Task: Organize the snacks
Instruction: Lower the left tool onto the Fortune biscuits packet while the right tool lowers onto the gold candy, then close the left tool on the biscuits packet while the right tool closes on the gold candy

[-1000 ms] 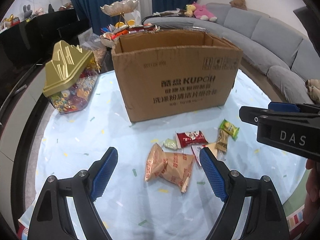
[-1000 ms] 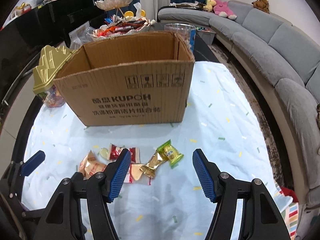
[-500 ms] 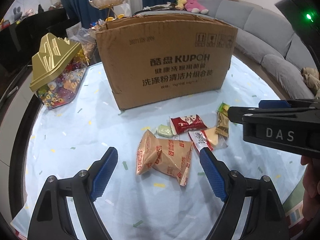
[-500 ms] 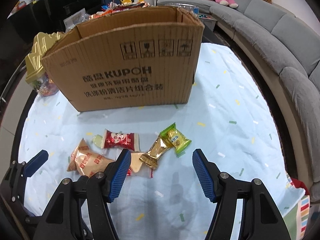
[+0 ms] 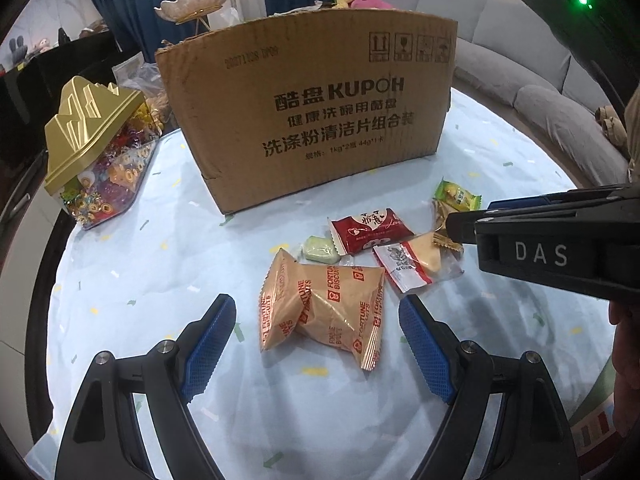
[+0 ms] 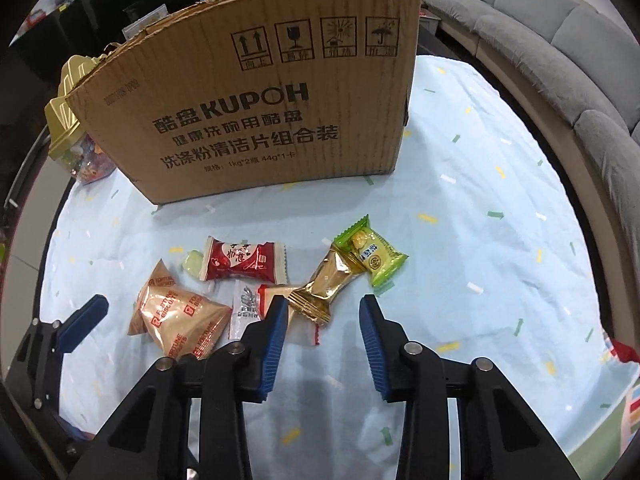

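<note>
We are working in a living room, grey sofa curving behind, on a round surface (image 5: 132, 280) covered with a pale blue confetti-print cloth. A brown corrugated cardboard box with black KUPOH lettering (image 5: 316, 116) is standing at the back of it, and a clear candy jar with a gold mountain-shaped lid (image 5: 96, 148) is sitting to its left.

The loose snacks are all lying in a cluster in front of the box, none in it yet: a tan Fortune Biscuits pouch (image 5: 320, 308), a red heart-print wrapper (image 5: 370, 226), a small pale green candy (image 5: 320, 250), a clear packet with a yellow wedge and red trim (image 5: 412, 264), a gold foil twist-wrapped sweet (image 6: 326, 286) and a lime green packet (image 6: 370, 256).

Change since a second ago: both tools are coming down closer, the snacks now looming larger in both views. The left tool (image 5: 316, 340) is standing wide, unchanged, its blue pads on either side of the tan pouch's near end and apart from it. The right tool (image 6: 324, 330) has just been narrowing its jaws; nothing is between them yet, and the gold sweet's tail is lying just ahead of the gap.

Reading: we are judging this as a double pre-grasp, left on the pouch, right on the gold sweet. Sorting has not begun.
</note>
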